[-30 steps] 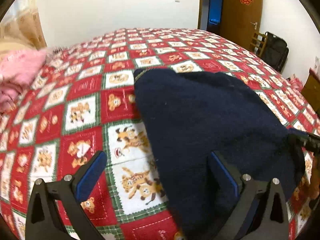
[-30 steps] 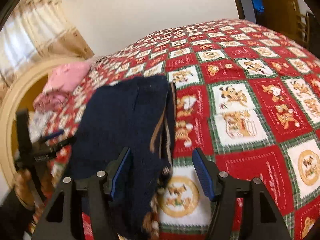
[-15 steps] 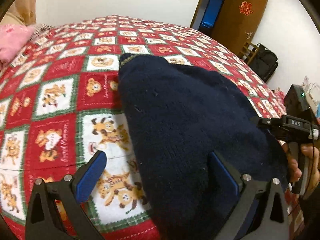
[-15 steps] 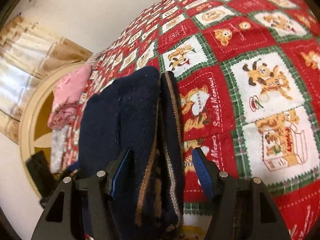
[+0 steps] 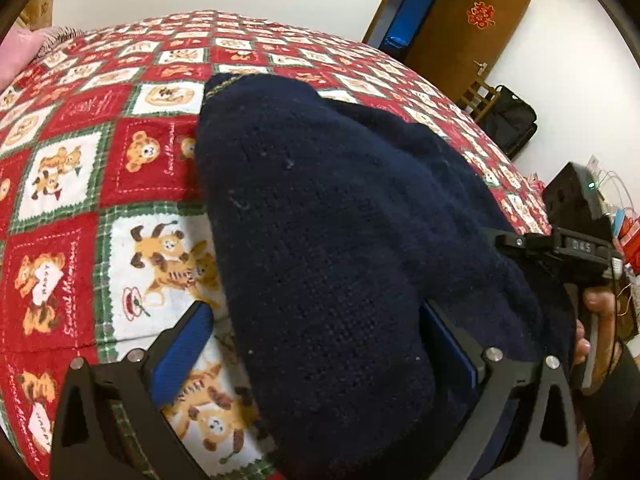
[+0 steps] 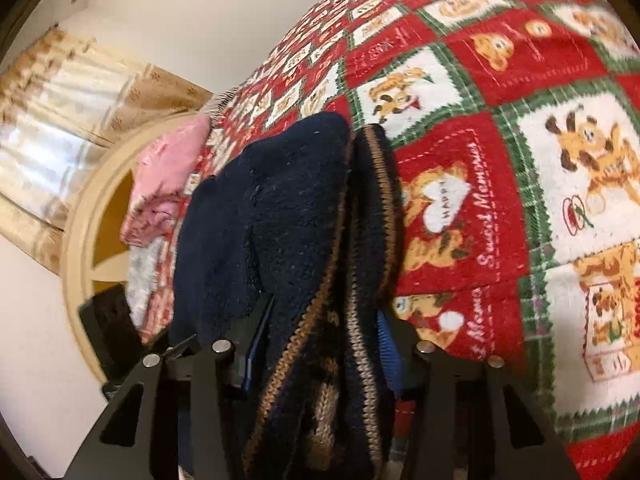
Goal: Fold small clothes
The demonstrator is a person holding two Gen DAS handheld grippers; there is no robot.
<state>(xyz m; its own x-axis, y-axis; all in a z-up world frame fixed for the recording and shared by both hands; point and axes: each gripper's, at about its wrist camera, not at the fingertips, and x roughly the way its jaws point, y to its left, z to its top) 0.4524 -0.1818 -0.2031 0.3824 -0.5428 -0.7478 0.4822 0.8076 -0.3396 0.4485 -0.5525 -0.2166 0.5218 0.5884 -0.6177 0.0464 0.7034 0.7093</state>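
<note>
A navy knitted sweater [image 5: 328, 216] lies folded on the red patterned bedspread [image 5: 72, 184]; its brown-striped hem shows in the right wrist view [image 6: 320, 240]. My left gripper [image 5: 316, 344] is open, its blue pads straddling the sweater's near edge. My right gripper [image 6: 320, 332] has its jaws around the sweater's thick striped edge, with the cloth filling the gap between the blue pads. The right gripper and the hand holding it also show in the left wrist view [image 5: 560, 252] at the sweater's right side.
Pink and grey clothes [image 6: 164, 184] are piled by the round cream headboard [image 6: 80, 240]. A brown door [image 5: 460, 32], a wooden chair and a black bag [image 5: 508, 120] stand beyond the bed's far right.
Both grippers have moved in closer to the sweater. The right gripper's jaws have narrowed onto the striped edge, and the cloth now fills the gap between them.
</note>
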